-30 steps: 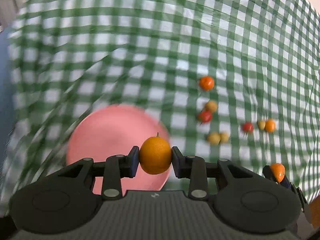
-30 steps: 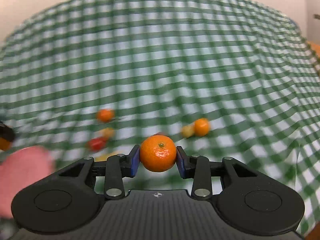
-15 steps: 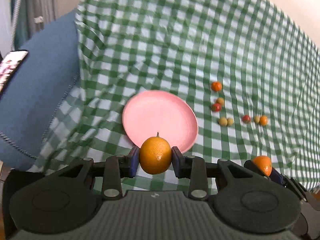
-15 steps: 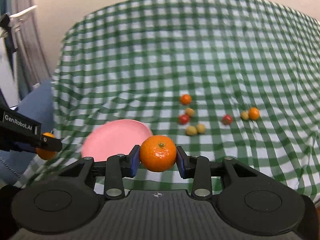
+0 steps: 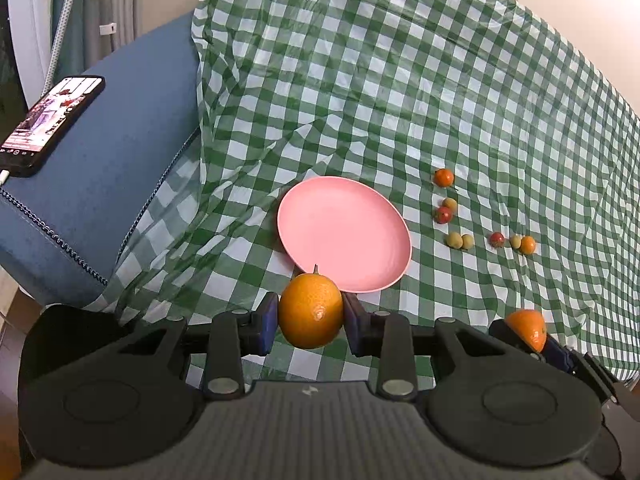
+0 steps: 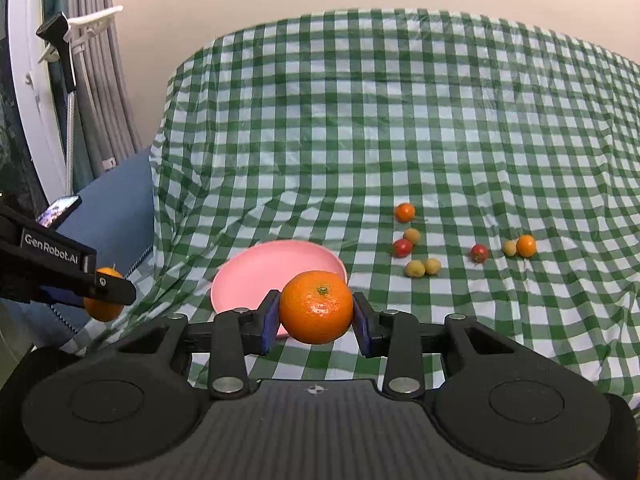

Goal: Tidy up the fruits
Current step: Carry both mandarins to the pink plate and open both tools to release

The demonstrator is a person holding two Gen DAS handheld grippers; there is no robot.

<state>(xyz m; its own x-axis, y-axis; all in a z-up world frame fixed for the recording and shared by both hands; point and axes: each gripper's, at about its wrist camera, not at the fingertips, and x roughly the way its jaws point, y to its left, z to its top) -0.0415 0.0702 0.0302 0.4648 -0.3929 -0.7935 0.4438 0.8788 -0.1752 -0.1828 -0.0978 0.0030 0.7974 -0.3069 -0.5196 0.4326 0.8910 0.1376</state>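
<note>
Fruit fills both tools. The left gripper (image 5: 311, 316) pinches an oval orange fruit with a short stem (image 5: 311, 311) between its blue pads, both pads pressed against the fruit's sides, held in the air above the near edge of the green checked cloth (image 5: 400, 80). The right gripper (image 6: 316, 312) pinches a round mandarin (image 6: 316, 307) the same way, its green stem scar facing the camera; in the left wrist view this mandarin shows at the lower right, near the cloth's near edge.

A pink plate (image 5: 344, 232) lies on the cloth with nothing on it, just beyond the left gripper's fruit and toward the cloth's left edge. To the right of the plate, well apart from both tools, eight small fruits (image 5: 460, 241) lie scattered on the cloth: one small orange one (image 5: 443, 177) farthest back, a yellow and a red one touching below it, a pair of yellow ones side by side, then a red one, a yellow one and an orange one (image 5: 527, 245) in a row toward the right edge.

Off the cloth's left edge, a lit phone (image 5: 48, 118) rests on a blue cushion (image 5: 100, 160), a white cable plugged into its near end.
</note>
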